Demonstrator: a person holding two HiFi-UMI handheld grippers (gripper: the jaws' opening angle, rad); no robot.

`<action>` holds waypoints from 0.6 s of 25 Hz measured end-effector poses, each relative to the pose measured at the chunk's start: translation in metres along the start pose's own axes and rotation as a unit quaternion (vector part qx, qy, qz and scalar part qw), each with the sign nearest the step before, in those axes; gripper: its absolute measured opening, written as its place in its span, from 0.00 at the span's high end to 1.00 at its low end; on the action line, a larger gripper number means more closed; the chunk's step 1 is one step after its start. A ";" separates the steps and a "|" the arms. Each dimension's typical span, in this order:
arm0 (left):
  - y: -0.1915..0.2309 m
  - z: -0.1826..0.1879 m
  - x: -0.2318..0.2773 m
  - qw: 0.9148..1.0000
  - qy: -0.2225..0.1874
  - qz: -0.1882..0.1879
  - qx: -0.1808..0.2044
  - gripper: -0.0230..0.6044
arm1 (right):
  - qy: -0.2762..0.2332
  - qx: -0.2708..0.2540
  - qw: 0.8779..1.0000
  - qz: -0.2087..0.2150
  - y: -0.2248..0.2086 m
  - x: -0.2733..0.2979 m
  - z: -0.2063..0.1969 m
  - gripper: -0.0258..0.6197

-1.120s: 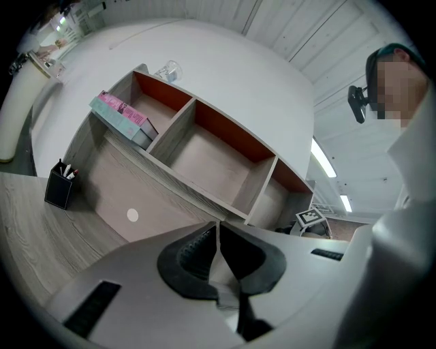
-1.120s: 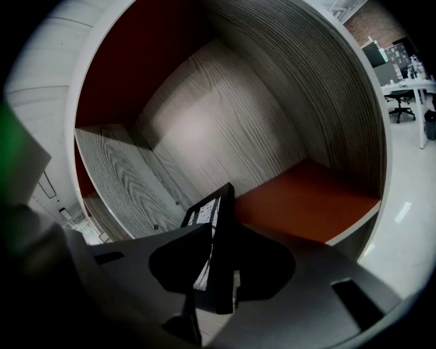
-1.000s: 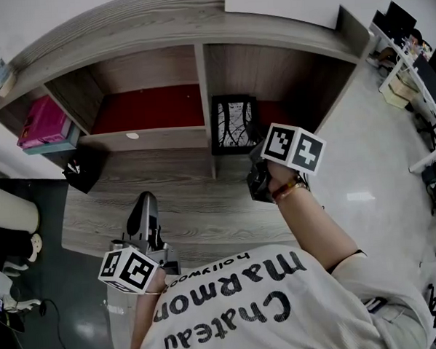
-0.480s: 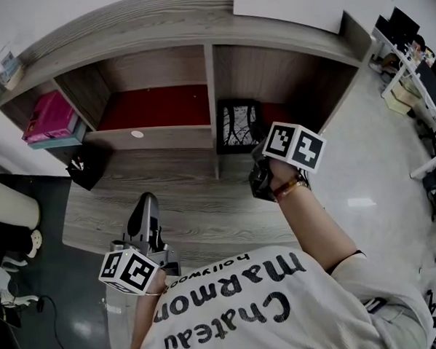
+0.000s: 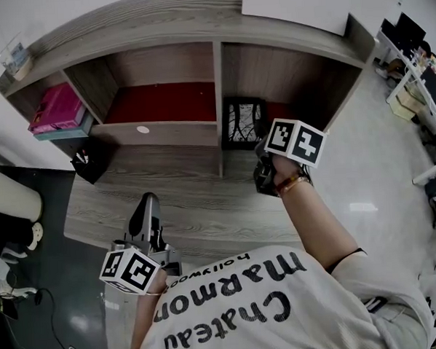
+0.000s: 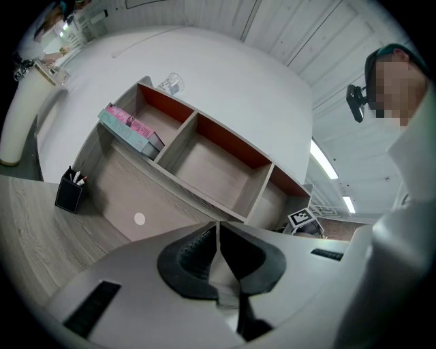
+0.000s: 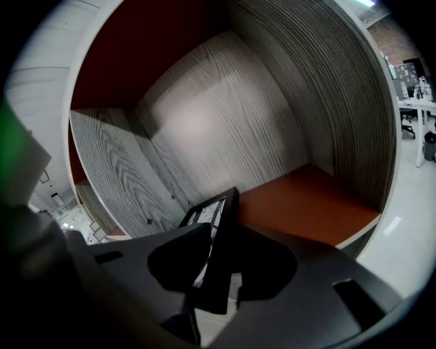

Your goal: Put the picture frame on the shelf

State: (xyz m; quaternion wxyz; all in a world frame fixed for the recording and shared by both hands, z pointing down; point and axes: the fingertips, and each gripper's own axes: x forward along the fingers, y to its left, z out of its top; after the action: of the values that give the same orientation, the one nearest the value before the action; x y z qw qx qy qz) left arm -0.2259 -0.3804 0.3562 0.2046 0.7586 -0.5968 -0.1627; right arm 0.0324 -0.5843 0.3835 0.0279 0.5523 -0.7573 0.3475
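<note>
- Against the earlier head view, the picture frame point(image 5: 245, 123) stands where it did, upright and just to the right of the shelf's divider point(image 5: 219, 97). Only the whole view has slid a little sideways.
- My right gripper point(image 7: 219, 238) has not left the frame. Its jaws are opening, with the frame's thin edge between them and both pads looking close against it.
- My left gripper point(image 6: 218, 235) is unchanged at the desk's point(image 5: 183, 208) front edge, jaws together with nothing between them.
- The frame sits at the mouth of the right-hand compartment of the shelf point(image 5: 159, 23). Bare red floor runs from it to the right side wall, and the compartment's roof is close overhead.
- The middle compartment, left of the divider, shows bare red floor. Pink books point(image 5: 57, 115) lie in the left end compartment.
- A pen holder point(image 5: 86, 162) stands at the desk's left edge, well apart from both grippers.
- In the head view, my marker cube point(image 5: 295, 140) and hand cover the right jaws and the frame's lower right corner.
- The right gripper view shows only the frame's edge and a sliver of its printed face.
- I cannot tell whether its foot rests on the red floor.
</note>
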 end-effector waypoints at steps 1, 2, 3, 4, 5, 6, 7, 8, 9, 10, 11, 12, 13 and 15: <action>0.000 0.000 -0.001 1.000 -0.001 0.001 0.001 0.92 | 0.001 -0.007 1.000 0.000 0.000 0.000 0.000 0.80; -0.001 0.001 -0.003 1.000 -0.001 0.003 0.002 0.92 | 0.002 -0.014 1.000 0.001 0.000 0.001 0.000 0.80; -0.001 0.001 -0.004 1.000 -0.002 0.004 0.002 0.92 | 0.004 -0.022 1.000 0.000 0.000 0.001 0.000 0.80; -0.001 0.001 -0.006 1.000 -0.003 0.005 0.003 0.92 | 0.005 -0.030 1.000 -0.001 0.000 0.002 0.000 0.80; -0.002 0.001 -0.008 1.000 -0.004 0.007 0.004 0.92 | 0.006 -0.039 0.999 -0.002 0.000 0.002 0.000 0.80; -0.002 0.001 -0.010 1.000 -0.005 0.009 0.004 0.92 | 0.007 -0.046 0.999 -0.003 -0.001 0.002 0.000 0.79; -0.002 0.001 -0.011 1.000 -0.005 0.011 0.004 0.92 | 0.008 -0.052 0.999 -0.004 0.000 0.002 0.000 0.79; -0.003 0.000 -0.013 1.000 -0.006 0.013 0.004 0.92 | 0.009 -0.055 0.998 -0.004 0.000 0.002 0.000 0.79; -0.003 -0.001 -0.015 1.000 -0.006 0.015 0.004 0.92 | 0.010 -0.056 0.998 -0.003 0.000 0.003 0.001 0.79; -0.004 -0.002 -0.016 1.000 -0.007 0.017 0.004 0.92 | 0.012 -0.058 0.998 -0.002 0.000 0.003 0.001 0.79; -0.005 -0.002 -0.018 1.000 -0.008 0.018 0.004 0.92 | 0.015 -0.060 0.998 0.000 0.000 0.004 0.001 0.79; -0.006 -0.003 -0.019 1.000 -0.009 0.019 0.004 0.92 | 0.018 -0.064 0.998 0.001 0.000 0.004 0.001 0.79; -0.007 -0.004 -0.021 1.000 -0.011 0.020 0.004 0.92 | 0.021 -0.070 0.997 0.001 0.000 0.004 0.001 0.79; -0.010 -0.005 -0.023 1.000 -0.014 0.023 0.003 0.92 | 0.028 -0.088 0.996 -0.001 0.000 0.005 0.001 0.79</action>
State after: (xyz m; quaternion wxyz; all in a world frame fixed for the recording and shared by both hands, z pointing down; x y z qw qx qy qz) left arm -0.2201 -0.3552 0.3554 0.1973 0.7433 -0.6171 -0.1666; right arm 0.0304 -0.5888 0.3851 0.0974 0.5386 -0.7832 0.2949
